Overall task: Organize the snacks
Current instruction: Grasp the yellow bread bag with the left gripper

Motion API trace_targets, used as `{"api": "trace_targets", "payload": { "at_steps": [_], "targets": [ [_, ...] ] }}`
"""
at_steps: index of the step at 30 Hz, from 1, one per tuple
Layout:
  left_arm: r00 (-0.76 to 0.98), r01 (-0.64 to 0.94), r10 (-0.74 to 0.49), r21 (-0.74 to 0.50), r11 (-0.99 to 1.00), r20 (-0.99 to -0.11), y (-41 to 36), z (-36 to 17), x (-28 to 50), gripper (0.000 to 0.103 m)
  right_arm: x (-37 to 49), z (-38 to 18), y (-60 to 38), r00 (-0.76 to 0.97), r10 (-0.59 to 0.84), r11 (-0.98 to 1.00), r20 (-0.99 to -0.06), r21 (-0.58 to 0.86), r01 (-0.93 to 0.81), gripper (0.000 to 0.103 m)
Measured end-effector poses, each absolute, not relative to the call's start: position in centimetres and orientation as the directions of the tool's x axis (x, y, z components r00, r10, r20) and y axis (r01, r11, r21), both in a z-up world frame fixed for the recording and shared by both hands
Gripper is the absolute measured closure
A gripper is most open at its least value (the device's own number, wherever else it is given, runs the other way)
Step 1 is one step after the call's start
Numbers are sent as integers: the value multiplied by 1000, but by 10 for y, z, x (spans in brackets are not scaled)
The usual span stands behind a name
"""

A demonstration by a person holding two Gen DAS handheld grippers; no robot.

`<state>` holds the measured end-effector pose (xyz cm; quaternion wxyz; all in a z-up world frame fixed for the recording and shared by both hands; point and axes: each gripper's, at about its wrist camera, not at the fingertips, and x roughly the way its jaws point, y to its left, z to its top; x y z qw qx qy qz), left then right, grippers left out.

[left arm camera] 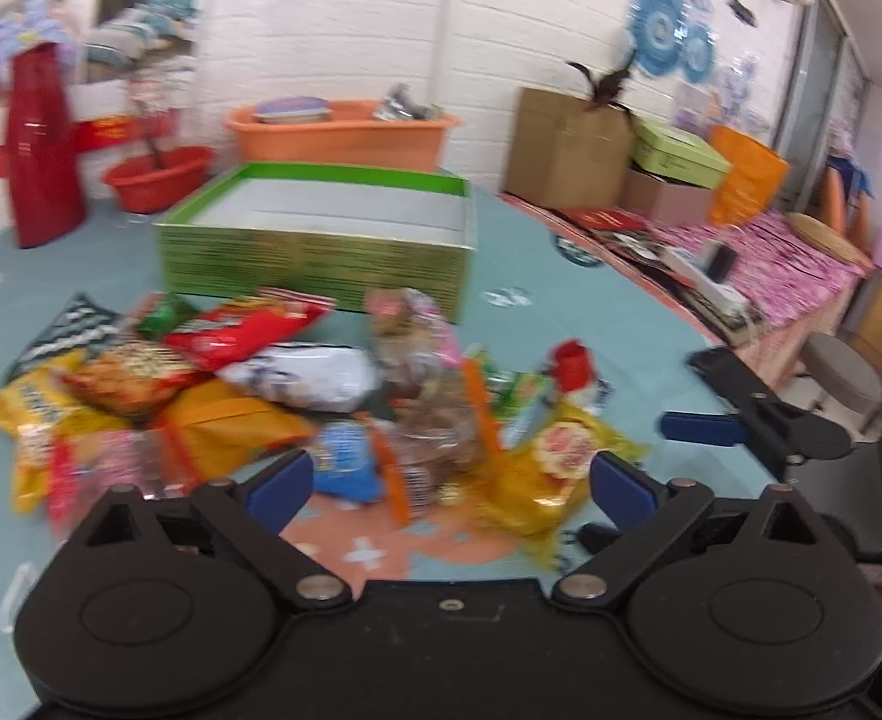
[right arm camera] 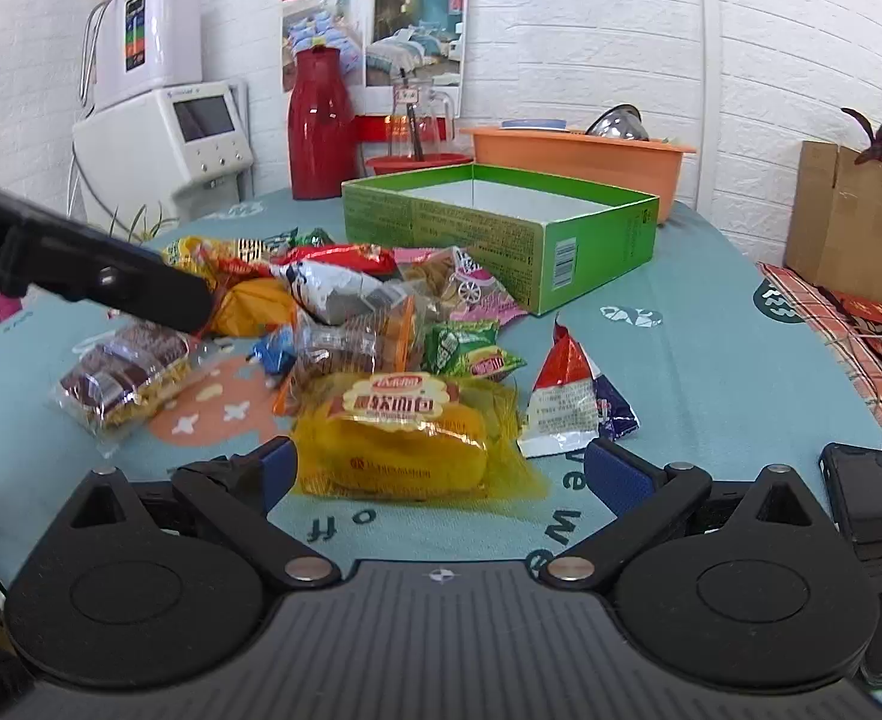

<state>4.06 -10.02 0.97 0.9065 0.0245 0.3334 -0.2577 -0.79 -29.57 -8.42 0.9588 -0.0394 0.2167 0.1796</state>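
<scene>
Worktop (right arm camera: 711, 372) with teal patterned cloth. Left claw (left arm camera: 450, 489): blue-padded jaws spread wide, nothing held, poised over the near edge of the heap of mixed snack packets (left arm camera: 249, 396). At the left of that heap, a clear pack of brown wafers (right arm camera: 123, 375) lies flat. Right claw (right arm camera: 438, 471): jaws equally wide, empty, straddling a yellow plastic bread packet (right arm camera: 411, 438) on the cloth, pads apart from it. Right of it, a red-and-white triangular foil packet (right arm camera: 567, 402) lies alone. Far behind the heap stands an open green cardboard box (right arm camera: 501, 228), interior bare.
</scene>
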Motion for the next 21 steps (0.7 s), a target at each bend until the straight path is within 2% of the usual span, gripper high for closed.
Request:
{"api": "trace_targets", "payload": {
  "at_steps": [5, 11, 13, 14, 15, 16, 19, 21],
  "targets": [
    [521, 505, -514, -240, 829, -681, -122, -8, 61, 0, -5, -86, -300, 807, 402, 896, -433, 6, -444, 0],
    [470, 428, -525, -337, 838, -709, -121, -21, 78, 0, 8, -86, -298, 764, 446, 851, -466, -43, -523, 0],
    [461, 408, -530, -360, 839, -712, -120, -24, 83, 6, 14, -87, -299, 755, 454, 846, -473, -36, -532, 0],
    [457, 406, -536, -369, 836, -710, -120, -26, 85, 17, 16, -88, -299, 750, 458, 845, -478, -27, -534, 0],
    [455, 404, -540, -376, 834, -708, -121, -27, 87, 35, 18, -89, -300, 743, 464, 843, -481, -16, -537, 0],
    [459, 397, -536, -376, 837, -709, -122, -29, 89, 33, 19, -90, -300, 735, 471, 841, -487, -1, -540, 0],
    [477, 392, -550, -394, 831, -686, -122, -32, 91, 53, 17, -91, -300, 756, 440, 867, -485, 12, -497, 0],
    [482, 401, -555, -392, 828, -678, -122, -30, 87, 61, 12, -88, -302, 768, 428, 879, -476, 22, -476, 5]
  ]
}}
